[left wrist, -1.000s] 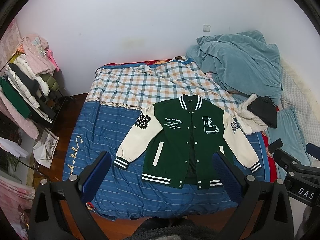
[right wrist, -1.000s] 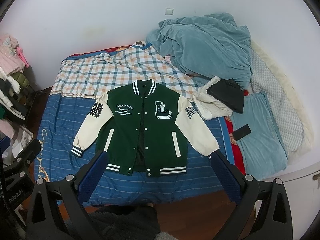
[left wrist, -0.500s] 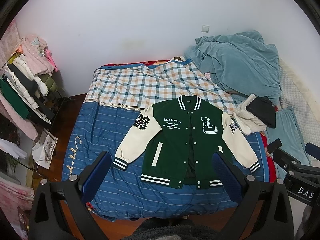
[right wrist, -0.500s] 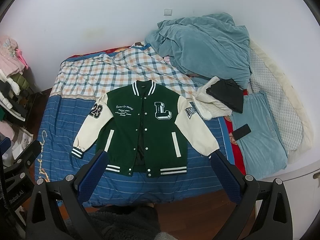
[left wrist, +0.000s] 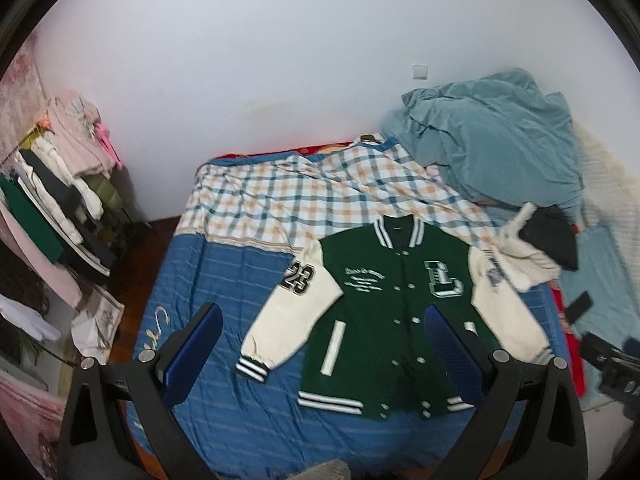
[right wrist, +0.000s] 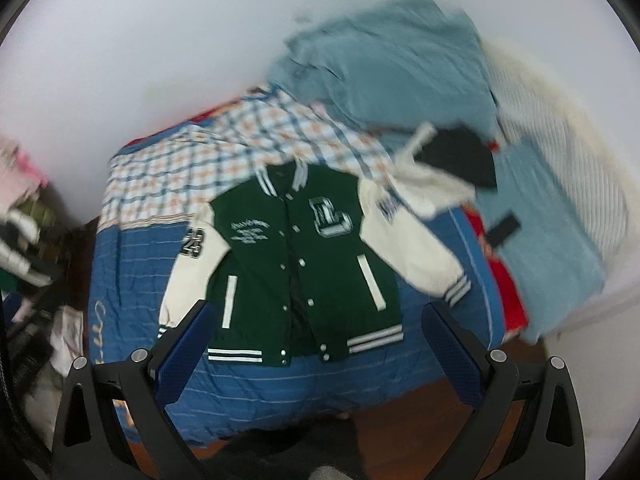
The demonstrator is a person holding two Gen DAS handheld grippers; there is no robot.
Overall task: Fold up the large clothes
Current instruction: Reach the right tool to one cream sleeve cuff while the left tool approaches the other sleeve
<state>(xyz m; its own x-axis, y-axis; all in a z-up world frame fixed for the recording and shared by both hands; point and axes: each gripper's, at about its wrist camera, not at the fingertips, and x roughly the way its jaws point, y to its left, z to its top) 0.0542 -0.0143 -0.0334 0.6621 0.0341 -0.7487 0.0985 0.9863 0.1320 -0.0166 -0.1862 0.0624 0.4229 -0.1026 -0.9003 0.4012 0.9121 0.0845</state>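
Green jacket (left wrist: 384, 312) flat on the bed (left wrist: 224, 292), front up, sleeves out at 8 and 4 o'clock. Left tool (left wrist: 320, 344) and right tool (right wrist: 316, 340) both wide open, holding nothing. Could pinch the bedsheet too, or bunch the thick sleeve.

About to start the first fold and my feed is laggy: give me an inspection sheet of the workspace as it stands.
Surface: bed with a blue striped cover, plaid sheet at the far end.
Job's things: green varsity jacket lies flat, front up, sleeves spread, not yet folded.
Clutter: teal blanket heaped at the far right; cream garment with a black garment on it beside the jacket's sleeve; dark phone-like object.
Grippers: left claw open, empty, above the bed; right claw open, empty.
Cables: nothing seen.
Surroundings: white wall; clothes rack at left; wooden floor.
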